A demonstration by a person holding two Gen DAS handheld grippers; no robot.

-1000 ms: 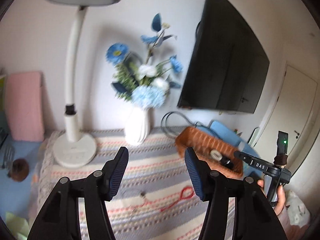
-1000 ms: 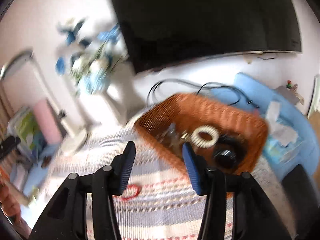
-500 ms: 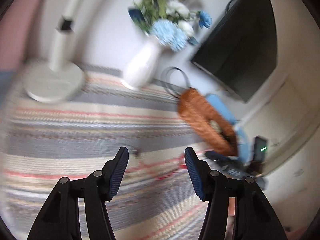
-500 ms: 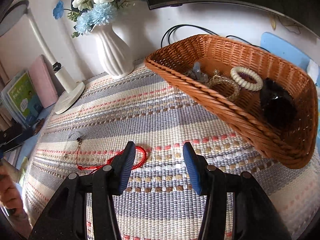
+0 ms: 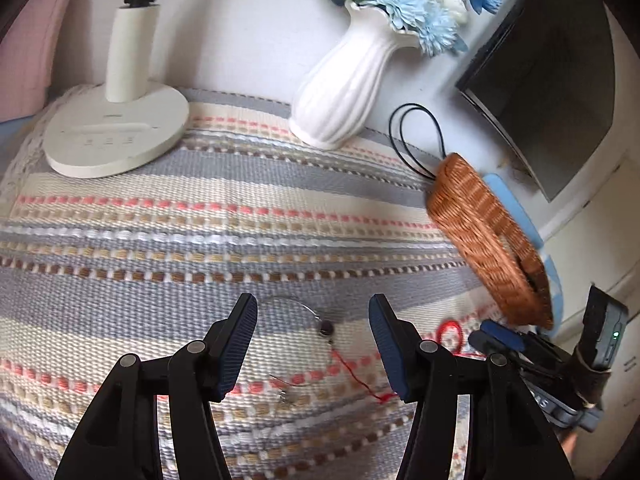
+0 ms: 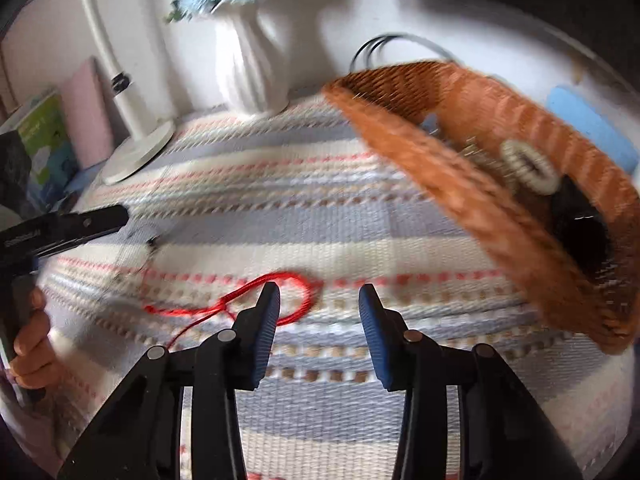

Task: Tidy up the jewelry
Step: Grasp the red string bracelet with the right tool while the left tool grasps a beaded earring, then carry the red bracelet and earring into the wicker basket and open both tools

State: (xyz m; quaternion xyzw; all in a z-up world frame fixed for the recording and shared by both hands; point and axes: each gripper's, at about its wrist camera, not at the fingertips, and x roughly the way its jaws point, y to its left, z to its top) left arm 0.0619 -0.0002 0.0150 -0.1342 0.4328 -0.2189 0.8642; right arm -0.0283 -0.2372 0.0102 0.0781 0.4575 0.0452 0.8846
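- The left gripper (image 5: 313,334) is held with its jaws apart above the striped woven mat (image 5: 200,216); nothing is pressed between the blue pads (image 5: 236,346).
- Between those jaws, on the mat, a thin wire piece with a small dark bead (image 5: 326,326) is seen lying loose, untouched by either pad.
- The right gripper (image 6: 319,324) is angled down at the mat with its jaws closing; the pads are not pressed on anything.
- A red cord bracelet (image 6: 260,296) is laid on the mat just ahead of the right gripper's left finger, its loop partly hidden behind that fingertip, its tail trailing off to the left.
- A brown wicker basket (image 6: 420,152) is set at the right of the mat; a pale beaded ring (image 6: 528,166) and a black item (image 6: 580,232) are seen inside it, blurred.
- A white ribbed vase (image 5: 344,88) of blue and white flowers and a white lamp base (image 5: 116,136) are stood at the far edge of the mat, well apart from the jewelry.
- A hand (image 6: 30,340) is seen at the left edge of the right wrist view, wrapped around the handle of the left gripper.
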